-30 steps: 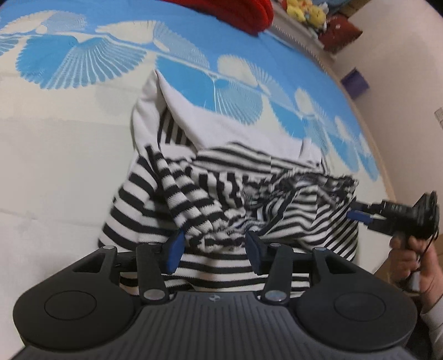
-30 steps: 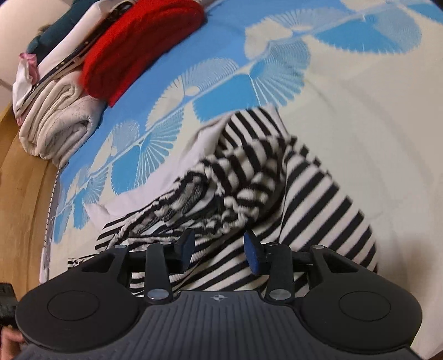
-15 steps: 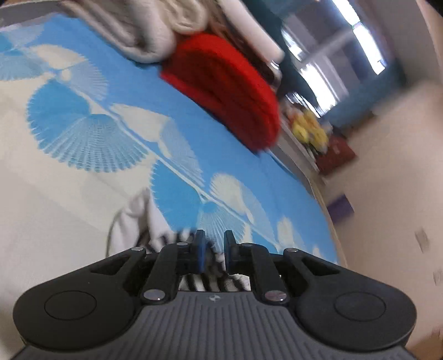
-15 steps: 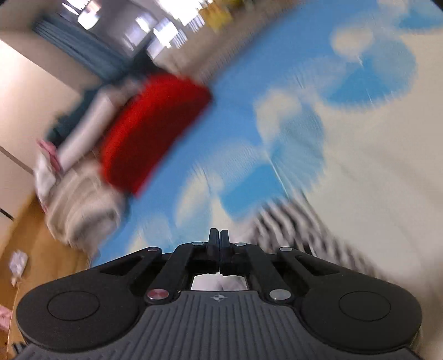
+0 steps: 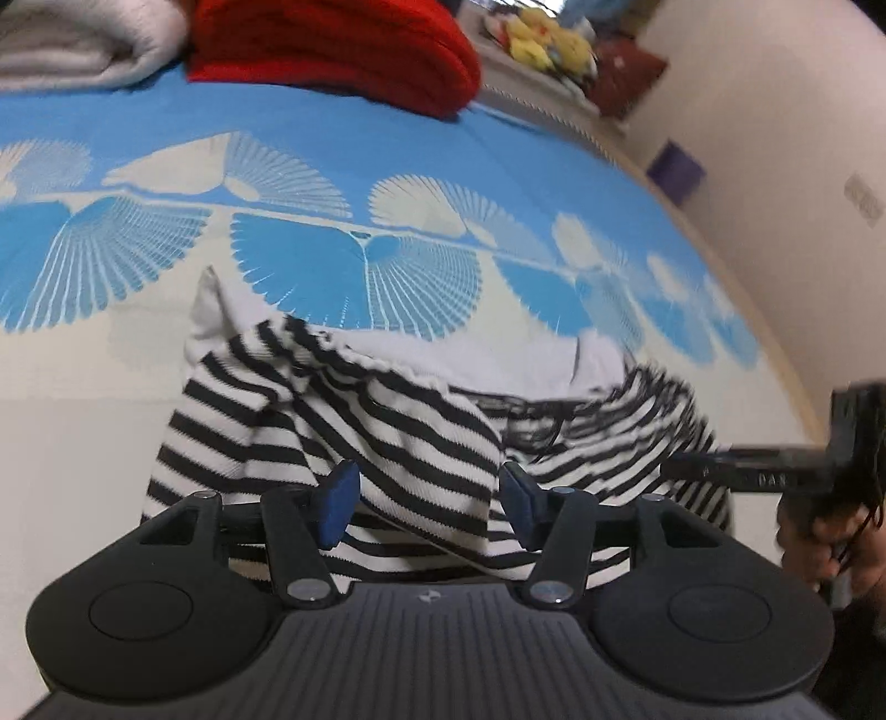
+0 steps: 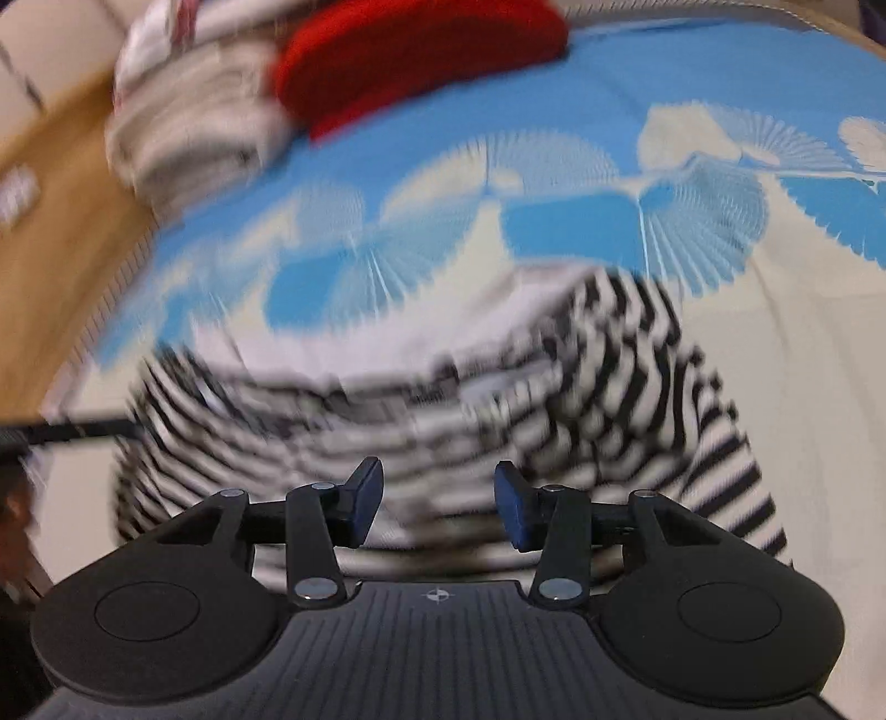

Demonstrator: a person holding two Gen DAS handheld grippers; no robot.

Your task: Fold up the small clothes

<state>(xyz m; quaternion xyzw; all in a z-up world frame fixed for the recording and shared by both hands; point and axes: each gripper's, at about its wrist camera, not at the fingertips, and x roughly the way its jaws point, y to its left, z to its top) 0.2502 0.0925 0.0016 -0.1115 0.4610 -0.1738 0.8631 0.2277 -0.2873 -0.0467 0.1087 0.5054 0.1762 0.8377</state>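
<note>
Both the left gripper (image 5: 423, 501) and right gripper (image 6: 437, 501) are hovering part-open over the striped shirt (image 5: 398, 410) on the bed (image 5: 83, 387), jaws just widening, gripping nothing.

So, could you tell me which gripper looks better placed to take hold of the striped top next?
Probably the left gripper: a raised fold of the striped top sits between its open fingers. The right gripper is open over flatter, blurred cloth.

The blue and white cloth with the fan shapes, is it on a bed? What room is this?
Probably a bedroom. The patterned sheet covers a wide bed, folded blankets are stacked at its far end, and yellow plush toys sit by the wall.
</note>
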